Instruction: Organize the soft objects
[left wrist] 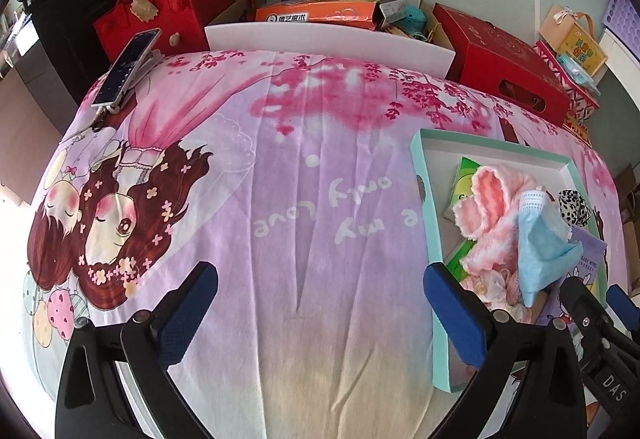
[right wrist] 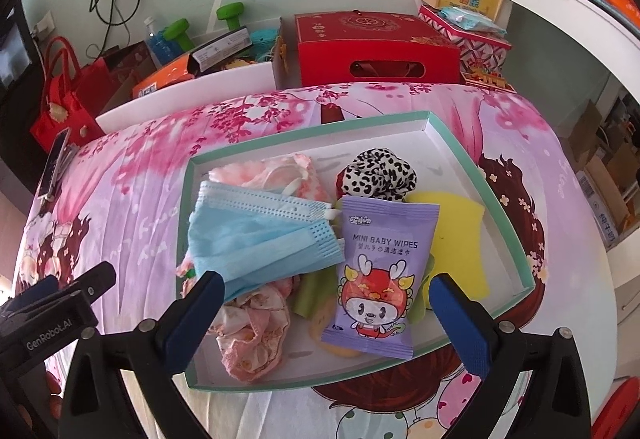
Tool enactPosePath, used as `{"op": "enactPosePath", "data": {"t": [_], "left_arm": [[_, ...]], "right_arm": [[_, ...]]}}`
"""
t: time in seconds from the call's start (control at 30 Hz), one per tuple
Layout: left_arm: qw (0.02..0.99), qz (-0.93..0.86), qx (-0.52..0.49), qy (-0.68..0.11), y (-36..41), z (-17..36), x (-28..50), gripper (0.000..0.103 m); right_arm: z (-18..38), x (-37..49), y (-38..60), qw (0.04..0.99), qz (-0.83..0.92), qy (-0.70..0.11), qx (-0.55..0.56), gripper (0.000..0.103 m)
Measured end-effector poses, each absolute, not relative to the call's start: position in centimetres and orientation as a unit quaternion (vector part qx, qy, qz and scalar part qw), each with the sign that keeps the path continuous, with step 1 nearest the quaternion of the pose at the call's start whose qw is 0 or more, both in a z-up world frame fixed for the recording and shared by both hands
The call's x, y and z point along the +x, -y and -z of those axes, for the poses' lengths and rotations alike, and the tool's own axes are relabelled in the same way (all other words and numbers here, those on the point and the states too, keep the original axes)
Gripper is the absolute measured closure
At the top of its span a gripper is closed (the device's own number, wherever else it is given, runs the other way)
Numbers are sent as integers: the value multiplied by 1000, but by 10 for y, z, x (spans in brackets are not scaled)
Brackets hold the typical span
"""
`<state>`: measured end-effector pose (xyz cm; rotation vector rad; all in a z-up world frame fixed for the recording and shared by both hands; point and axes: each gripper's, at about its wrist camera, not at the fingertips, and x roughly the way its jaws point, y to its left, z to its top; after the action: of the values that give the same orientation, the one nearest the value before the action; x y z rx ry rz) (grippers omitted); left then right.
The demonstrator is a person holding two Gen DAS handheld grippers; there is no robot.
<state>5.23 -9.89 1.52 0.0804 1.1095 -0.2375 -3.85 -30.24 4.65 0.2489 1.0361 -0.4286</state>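
Several soft items are piled in the shallow teal-rimmed tray [right wrist: 448,135] on the printed bedsheet [left wrist: 304,127]: blue face mask [right wrist: 260,235], wipes pack [right wrist: 380,271], leopard scrunchie [right wrist: 380,171], pink fluffy cloth [right wrist: 276,171], floral fabric [right wrist: 248,335], yellow sponge [right wrist: 460,223].

Both grippers are held wide open, nothing between the fingers. Right gripper [right wrist: 326,323] is poised over the tray's near edge; left gripper [left wrist: 320,315] is over bare sheet, tray at its 3 o'clock.

Handling, judged: everything is light and limp. The mask is best pinched at the pleated middle, ear loops likely to snag neighbours. The wipes pack is glossy, probably slippery; its crimped top seam is the safer hold. The scrunchie and sponge are compressible, so a grip across the bulk is fine.

Edges: a low tray wall is to be cleared at 6 o'clock. Open room is seen on the sheet from 9 to 12 o'clock of the tray; the phone [left wrist: 126,67] sits far at 10 o'clock.
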Motion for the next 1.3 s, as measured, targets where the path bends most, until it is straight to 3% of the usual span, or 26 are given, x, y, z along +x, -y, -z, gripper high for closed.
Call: {"op": "enactPosePath", "data": {"t": [1.3], "left_arm": [[828,36,67,-555,49,-4,9,1]], "right_arm": [[-30,-60,253,832,172,-525,54,0]]}}
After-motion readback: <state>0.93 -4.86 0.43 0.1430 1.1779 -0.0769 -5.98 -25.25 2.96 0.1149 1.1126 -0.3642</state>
